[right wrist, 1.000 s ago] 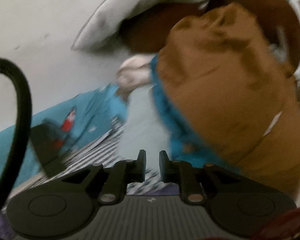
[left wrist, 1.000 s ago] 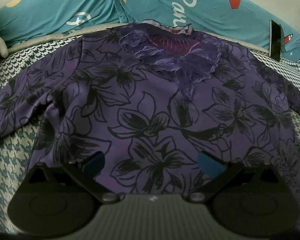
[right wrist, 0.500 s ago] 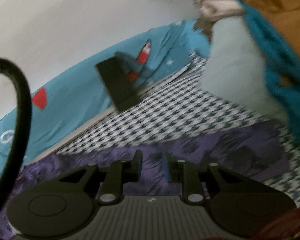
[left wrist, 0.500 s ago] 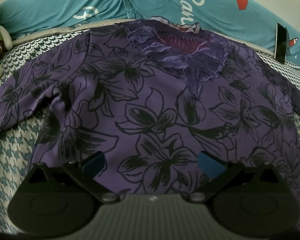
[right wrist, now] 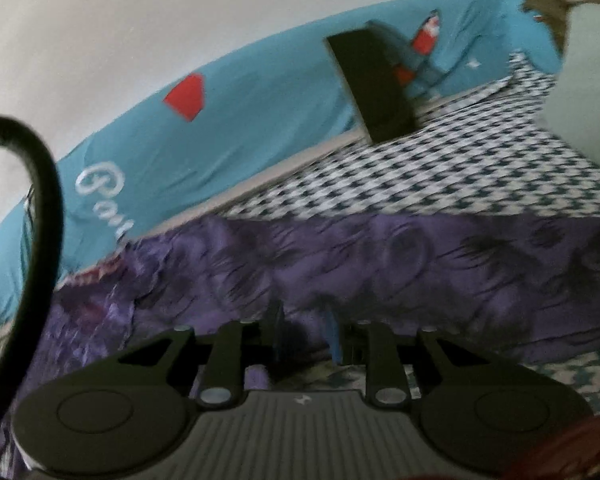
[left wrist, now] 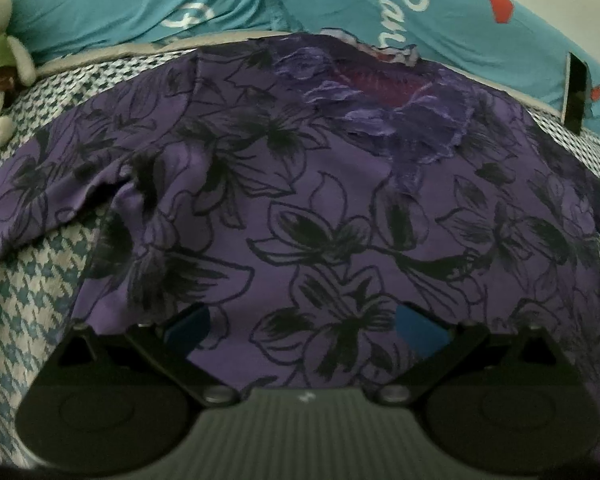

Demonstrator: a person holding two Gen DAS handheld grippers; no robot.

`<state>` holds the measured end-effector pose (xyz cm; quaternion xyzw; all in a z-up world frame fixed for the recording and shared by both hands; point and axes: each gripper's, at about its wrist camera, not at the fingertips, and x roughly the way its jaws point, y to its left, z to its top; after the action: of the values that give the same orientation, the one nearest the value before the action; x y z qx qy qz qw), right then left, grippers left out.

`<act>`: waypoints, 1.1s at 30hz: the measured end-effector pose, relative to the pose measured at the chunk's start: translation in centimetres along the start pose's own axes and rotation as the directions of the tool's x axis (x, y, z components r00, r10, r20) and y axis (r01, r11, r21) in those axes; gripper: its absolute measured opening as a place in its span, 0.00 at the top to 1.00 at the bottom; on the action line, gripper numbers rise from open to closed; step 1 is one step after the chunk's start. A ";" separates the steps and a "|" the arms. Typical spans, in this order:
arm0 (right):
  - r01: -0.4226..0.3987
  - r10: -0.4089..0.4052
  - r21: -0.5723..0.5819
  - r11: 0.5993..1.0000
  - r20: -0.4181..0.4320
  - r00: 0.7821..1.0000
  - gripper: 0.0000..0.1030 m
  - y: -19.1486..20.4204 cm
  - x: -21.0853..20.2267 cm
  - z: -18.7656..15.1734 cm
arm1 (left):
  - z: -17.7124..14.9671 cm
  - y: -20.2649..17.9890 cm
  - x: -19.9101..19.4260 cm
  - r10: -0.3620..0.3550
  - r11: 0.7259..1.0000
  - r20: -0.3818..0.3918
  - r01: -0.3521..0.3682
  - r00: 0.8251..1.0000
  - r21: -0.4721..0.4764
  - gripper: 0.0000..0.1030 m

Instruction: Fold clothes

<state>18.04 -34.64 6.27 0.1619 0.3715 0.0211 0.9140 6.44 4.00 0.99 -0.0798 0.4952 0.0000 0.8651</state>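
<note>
Left wrist view: the left claw (left wrist: 302, 326) is held low and level above the hem of a purple floral blouse (left wrist: 320, 208), its two blue-padded fingers (left wrist: 418, 330) spread wide apart with nothing between them. The blouse lies flat, front up, across a bed (left wrist: 28, 300) covered in houndstooth check. Its ruffled neckline sits at 12 o'clock, and one sleeve trails off toward 9 o'clock. Teal printed pillows (left wrist: 140, 4) line the far edge of the bed. A soft toy (left wrist: 0, 80) sits at 10 o'clock, and a dark phone (left wrist: 576, 94) stands propped at 2 o'clock.

Right wrist view: the right claw (right wrist: 304, 334) is tipped down close to the blouse (right wrist: 380, 268), over its edge where the purple cloth meets the check bedcover (right wrist: 420, 184). Its fingers stand close together with a narrow gap. The picture is blurred, and whether any cloth is caught between them cannot be told. A black cable (right wrist: 40, 216) loops in at 9 o'clock. The phone (right wrist: 374, 90) leans against a teal pillow (right wrist: 240, 128) at 1 o'clock, below a pale wall (right wrist: 140, 20).
</note>
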 end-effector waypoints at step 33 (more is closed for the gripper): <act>0.191 -0.187 0.054 0.980 -0.070 0.980 0.99 -1.2 0.0 -1.1 | 0.4 3.4 -0.3 0.070 0.991 0.008 -0.068 0.998 -0.113 0.00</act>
<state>17.16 -35.47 5.19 0.1524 0.4151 -0.0719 0.8940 6.37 7.45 1.00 -0.1113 0.4917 0.0583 0.8617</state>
